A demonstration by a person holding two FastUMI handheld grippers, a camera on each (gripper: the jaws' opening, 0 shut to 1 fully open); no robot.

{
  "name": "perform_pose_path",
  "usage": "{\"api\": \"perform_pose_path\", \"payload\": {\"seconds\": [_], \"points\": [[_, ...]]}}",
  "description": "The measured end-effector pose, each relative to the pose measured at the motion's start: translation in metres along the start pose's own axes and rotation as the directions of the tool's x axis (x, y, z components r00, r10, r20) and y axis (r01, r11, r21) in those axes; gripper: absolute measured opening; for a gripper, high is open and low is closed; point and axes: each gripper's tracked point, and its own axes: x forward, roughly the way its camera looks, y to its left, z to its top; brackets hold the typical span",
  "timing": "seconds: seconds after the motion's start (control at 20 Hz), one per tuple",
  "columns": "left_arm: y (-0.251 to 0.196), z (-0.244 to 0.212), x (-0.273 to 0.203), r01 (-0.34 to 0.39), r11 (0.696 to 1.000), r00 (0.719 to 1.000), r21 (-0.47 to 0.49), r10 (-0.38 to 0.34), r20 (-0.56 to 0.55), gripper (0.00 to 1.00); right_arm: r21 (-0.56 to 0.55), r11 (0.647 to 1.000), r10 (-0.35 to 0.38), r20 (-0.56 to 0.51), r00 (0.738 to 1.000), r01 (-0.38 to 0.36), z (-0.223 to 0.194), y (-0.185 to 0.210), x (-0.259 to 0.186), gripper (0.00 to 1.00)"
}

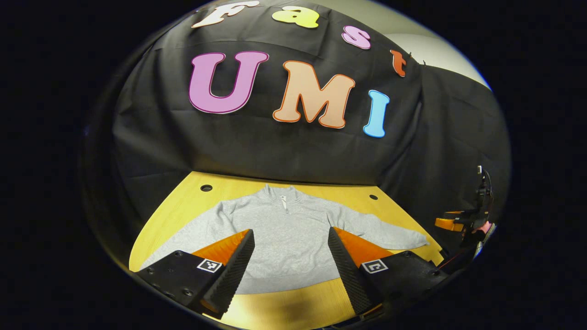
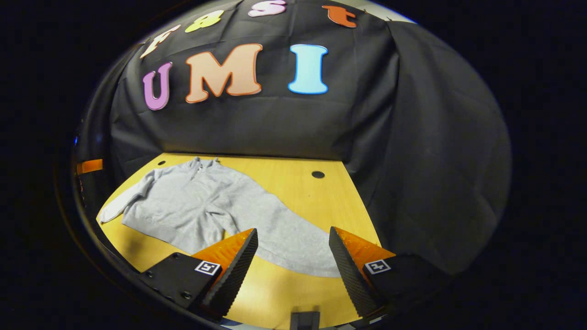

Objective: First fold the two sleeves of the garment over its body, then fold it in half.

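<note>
Both tools (image 1: pixel 291 250) agape above sweatshirt (image 1: pixel 284 229)

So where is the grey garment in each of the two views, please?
Left gripper view: the grey garment lies flat in the lower centre, sleeves spread, behind the open left gripper.
Right gripper view: the garment lies lower left, one sleeve reaching toward the open right gripper.
Shared landmark: the yellow table with round holes.
</note>
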Motion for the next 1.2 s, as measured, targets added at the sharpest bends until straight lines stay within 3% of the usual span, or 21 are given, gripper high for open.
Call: {"api": "perform_pose_path", "payload": {"seconds": [0.45,1.0,1.1,1.15,1.2], "points": [[-0.026,-0.006,0.002,-0.027,1.000,1.000,0.002,0.027,-0.009,0.94,0.070,0.997,-0.008,-0.183,0.983,0.021,-0.076,-0.070,0.052,0.98],[-0.045,-0.016,0.006,-0.082,0.996,0.996,-0.038,0.081,-0.041,0.94,0.147,0.989,0.043,-0.332,0.942,0.006,-0.139,-0.090,0.099,0.98],[-0.046,-0.017,0.004,-0.097,0.995,0.995,-0.036,0.096,-0.041,0.94,0.152,0.988,0.055,-0.353,0.934,-0.001,-0.147,-0.092,0.100,0.95],[-0.047,-0.017,0.003,-0.104,0.994,0.994,-0.034,0.103,-0.040,0.94,0.140,0.990,0.050,-0.344,0.937,-0.001,-0.147,-0.093,0.100,0.88],[-0.048,-0.018,0.002,-0.110,0.993,0.993,-0.035,0.109,-0.040,0.94,0.138,0.990,0.052,-0.347,0.937,-0.004,-0.148,-0.095,0.101,0.93]]}}
